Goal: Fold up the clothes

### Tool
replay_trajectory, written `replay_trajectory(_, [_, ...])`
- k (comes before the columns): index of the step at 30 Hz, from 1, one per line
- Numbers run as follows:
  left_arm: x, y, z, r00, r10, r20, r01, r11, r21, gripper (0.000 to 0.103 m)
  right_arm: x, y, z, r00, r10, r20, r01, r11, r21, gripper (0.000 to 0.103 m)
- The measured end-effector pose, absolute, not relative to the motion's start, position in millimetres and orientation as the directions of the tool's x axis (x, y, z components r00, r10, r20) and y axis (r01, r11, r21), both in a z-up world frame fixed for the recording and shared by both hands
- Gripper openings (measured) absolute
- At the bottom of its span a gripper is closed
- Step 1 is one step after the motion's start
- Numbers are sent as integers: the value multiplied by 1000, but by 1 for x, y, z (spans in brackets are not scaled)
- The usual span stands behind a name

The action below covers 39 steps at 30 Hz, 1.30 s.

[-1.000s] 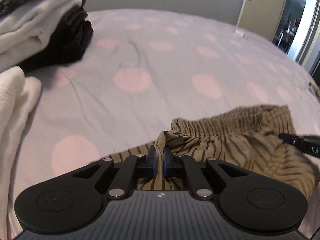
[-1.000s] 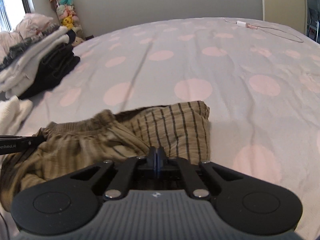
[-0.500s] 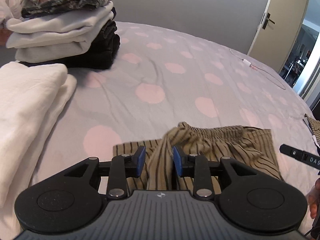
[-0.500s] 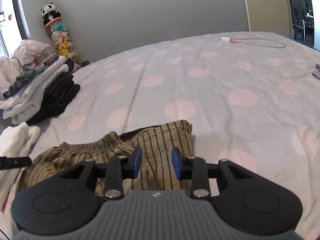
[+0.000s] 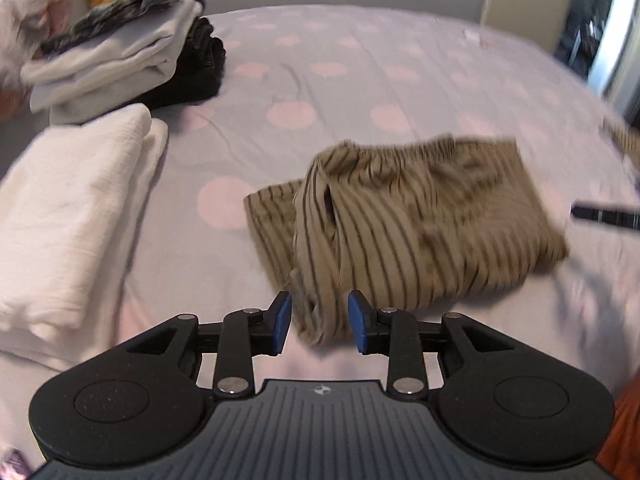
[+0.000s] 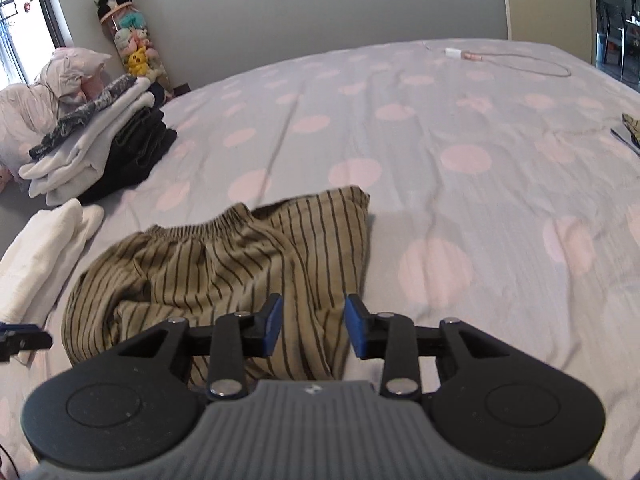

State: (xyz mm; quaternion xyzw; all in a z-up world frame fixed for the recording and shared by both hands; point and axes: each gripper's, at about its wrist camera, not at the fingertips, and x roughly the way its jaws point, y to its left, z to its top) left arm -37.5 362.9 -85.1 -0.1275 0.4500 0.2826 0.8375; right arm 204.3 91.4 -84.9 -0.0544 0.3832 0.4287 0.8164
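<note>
Tan shorts with dark stripes (image 5: 420, 220) lie folded on the polka-dot bed sheet (image 5: 340, 92), elastic waistband toward the far side. My left gripper (image 5: 320, 320) hovers open above the shorts' near left corner; a fold of the cloth shows between its blue pads (image 5: 282, 322), but they do not press it. In the right wrist view the shorts (image 6: 224, 264) lie under my right gripper (image 6: 313, 320), which is open above their near right edge and holds nothing. Each gripper's black tip shows at the edge of the other's view.
A stack of folded grey and black clothes (image 6: 100, 140) sits at the far left, with a folded white cloth (image 5: 72, 208) in front of it. A charging cable (image 6: 520, 60) lies at the far side of the bed. Another striped garment (image 6: 632, 124) pokes in at the right edge.
Both grippers have opened, let go of the striped shorts, and pulled back and up. The shorts now rest folded on the bed.
</note>
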Motion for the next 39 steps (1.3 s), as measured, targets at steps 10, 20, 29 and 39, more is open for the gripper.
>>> replay_trajectory(10, [-30,366,-124,452,276,-848,-585,809,-49,50,189,85,-95,297,625,-722,-765,609,212,41])
replay_trajectory(20, [-21,365,-141,470,290,-834,-547,837,-17,26,186,110,-123,289,541,-790,-778,613,135,18])
replay_trajectory(29, [-38,360,-116,541,348,-766,-549,836,-8,6,183,92,-102,404,588,-701,-736,664,133,5])
replay_trajectory(39, [-27,374,-134,396,270,-877,-564,825,-1,8,221,69,-122,374,512,-773,-568,785,246,1])
